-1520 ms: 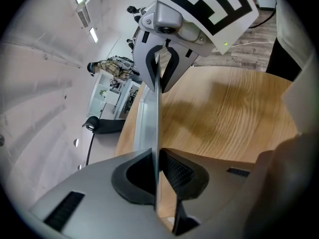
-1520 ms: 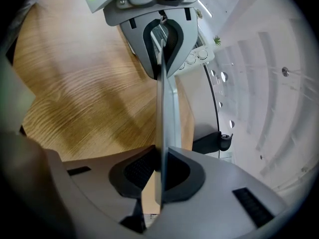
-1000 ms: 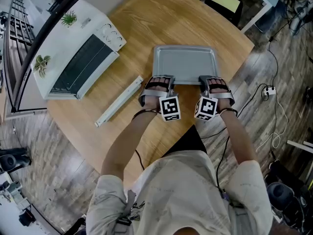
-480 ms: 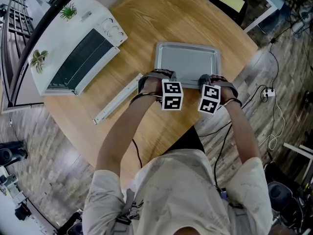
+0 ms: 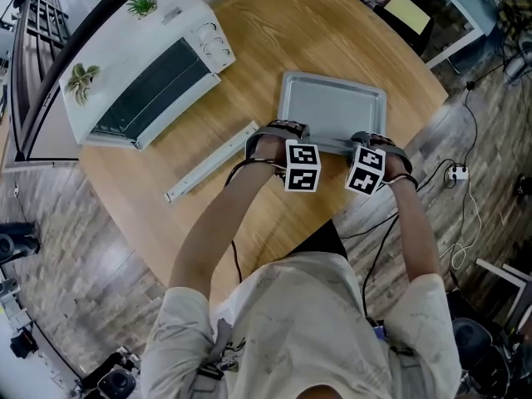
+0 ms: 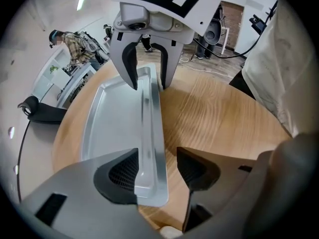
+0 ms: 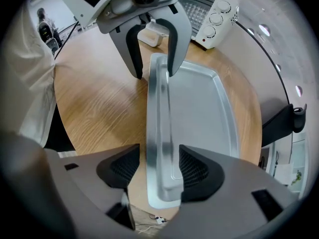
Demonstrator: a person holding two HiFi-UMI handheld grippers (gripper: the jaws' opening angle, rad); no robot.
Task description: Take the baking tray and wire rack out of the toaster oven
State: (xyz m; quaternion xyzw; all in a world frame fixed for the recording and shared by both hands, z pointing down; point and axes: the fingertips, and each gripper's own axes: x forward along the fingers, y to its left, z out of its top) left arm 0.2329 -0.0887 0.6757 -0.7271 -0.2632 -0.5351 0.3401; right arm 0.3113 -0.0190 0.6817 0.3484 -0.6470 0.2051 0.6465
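The grey baking tray [image 5: 332,106] lies flat on the round wooden table [image 5: 274,23]. Both grippers point steeply down at its near long rim. My left gripper [image 5: 284,131] straddles the rim's left end, my right gripper [image 5: 376,140] its right end. In the left gripper view the tray [image 6: 117,118] has its rim between the open pads of my left gripper [image 6: 157,166], with a gap on each side. The right gripper view shows the same for the tray [image 7: 199,108] and my right gripper [image 7: 159,166]. Both pairs of jaws have just been opening. No wire rack shows.
The white toaster oven [image 5: 141,65] stands at the table's far left with its door shut. A long pale metal strip [image 5: 212,163] lies between it and my left hand. Cables and a power strip [image 5: 455,173] lie on the floor to the right.
Both grippers have let go of the tray's near rim and now stand open over it. Both have tipped steeper downward and sunk a little. The tray lies where it was.
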